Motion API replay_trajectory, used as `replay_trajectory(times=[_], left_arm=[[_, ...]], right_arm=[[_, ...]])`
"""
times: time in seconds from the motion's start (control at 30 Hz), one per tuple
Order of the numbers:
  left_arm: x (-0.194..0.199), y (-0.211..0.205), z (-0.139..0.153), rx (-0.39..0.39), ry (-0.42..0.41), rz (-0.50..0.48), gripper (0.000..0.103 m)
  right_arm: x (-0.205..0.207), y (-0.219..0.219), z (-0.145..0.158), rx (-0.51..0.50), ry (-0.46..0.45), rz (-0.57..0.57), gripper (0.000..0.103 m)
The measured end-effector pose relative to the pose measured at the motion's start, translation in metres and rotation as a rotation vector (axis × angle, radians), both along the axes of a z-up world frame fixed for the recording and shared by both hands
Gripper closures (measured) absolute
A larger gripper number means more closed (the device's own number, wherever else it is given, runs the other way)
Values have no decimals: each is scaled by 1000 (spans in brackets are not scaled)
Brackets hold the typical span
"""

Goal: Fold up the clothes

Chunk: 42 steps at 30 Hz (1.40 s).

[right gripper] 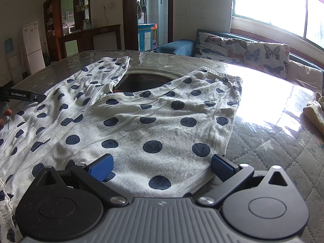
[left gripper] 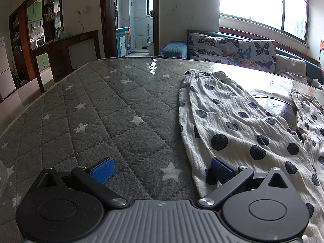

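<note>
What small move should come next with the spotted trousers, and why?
Probably lower the right gripper onto the near edge of the spotted trousers and close. Both grippers are open and empty, the trousers lie flat and unfolded on the table, and the left gripper sits mostly over bare cover.

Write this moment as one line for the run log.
task: fold clothes | left gripper: jaws open, holding nothing | right gripper: jaws open, holding nothing | polka-dot trousers: spread flat, unfolded, on quilted table cover
</note>
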State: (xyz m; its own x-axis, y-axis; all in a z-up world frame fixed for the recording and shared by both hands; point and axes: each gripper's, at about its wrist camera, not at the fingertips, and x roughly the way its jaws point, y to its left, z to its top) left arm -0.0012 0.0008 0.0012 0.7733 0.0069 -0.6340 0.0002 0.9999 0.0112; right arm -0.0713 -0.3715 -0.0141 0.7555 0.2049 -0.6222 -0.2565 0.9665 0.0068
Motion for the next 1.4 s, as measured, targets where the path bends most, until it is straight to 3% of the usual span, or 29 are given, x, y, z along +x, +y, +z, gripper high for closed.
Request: replay_trajectory(times=[0.93, 1.4], left_arm=[[1, -1, 0, 1, 2, -1, 0], [-16, -16, 17, 66, 0, -26, 0]], right_arm=[[1, 0, 0, -1, 1, 0, 0], [0, 2, 4, -8, 21, -26, 0]])
